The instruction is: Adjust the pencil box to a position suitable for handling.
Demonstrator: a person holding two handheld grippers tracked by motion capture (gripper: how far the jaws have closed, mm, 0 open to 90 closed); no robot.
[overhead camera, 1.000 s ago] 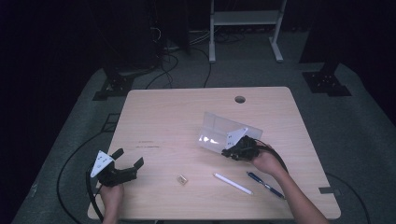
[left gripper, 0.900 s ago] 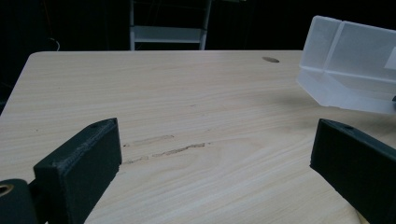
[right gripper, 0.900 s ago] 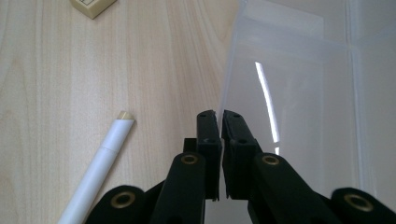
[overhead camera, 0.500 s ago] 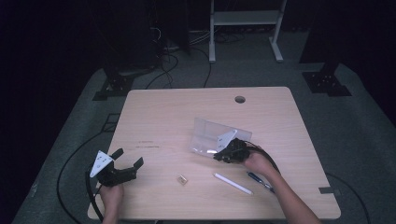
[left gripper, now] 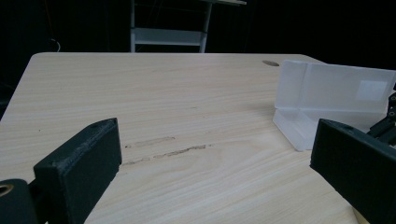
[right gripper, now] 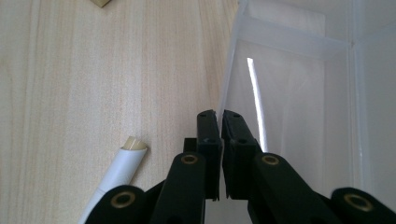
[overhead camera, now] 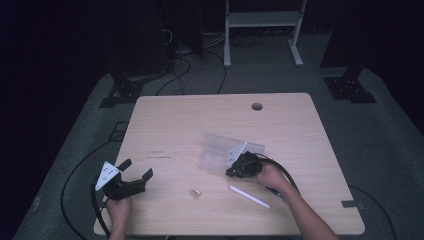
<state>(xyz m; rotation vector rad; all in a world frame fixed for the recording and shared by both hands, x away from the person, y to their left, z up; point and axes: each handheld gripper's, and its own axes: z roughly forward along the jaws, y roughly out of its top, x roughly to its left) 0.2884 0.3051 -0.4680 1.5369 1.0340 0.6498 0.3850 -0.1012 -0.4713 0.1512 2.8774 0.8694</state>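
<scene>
Both jaws of the right gripper (right gripper: 219, 114) apparently pinch the clear box (right gripper: 299, 93) wall.

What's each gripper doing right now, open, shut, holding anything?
Left gripper: open, jaws wide apart, nothing between them.
Right gripper: shut on the edge of the clear plastic box, pinching its thin wall.

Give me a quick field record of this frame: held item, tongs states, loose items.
held item: clear plastic box, pinched by its wall
right tongs: shut on the box wall, at the box's near edge
left tongs: open, nothing between them, over the table's near left corner
loose items: white pen beside the right hand; small tan piece mid-front
box state: open, nothing visible inside
</scene>
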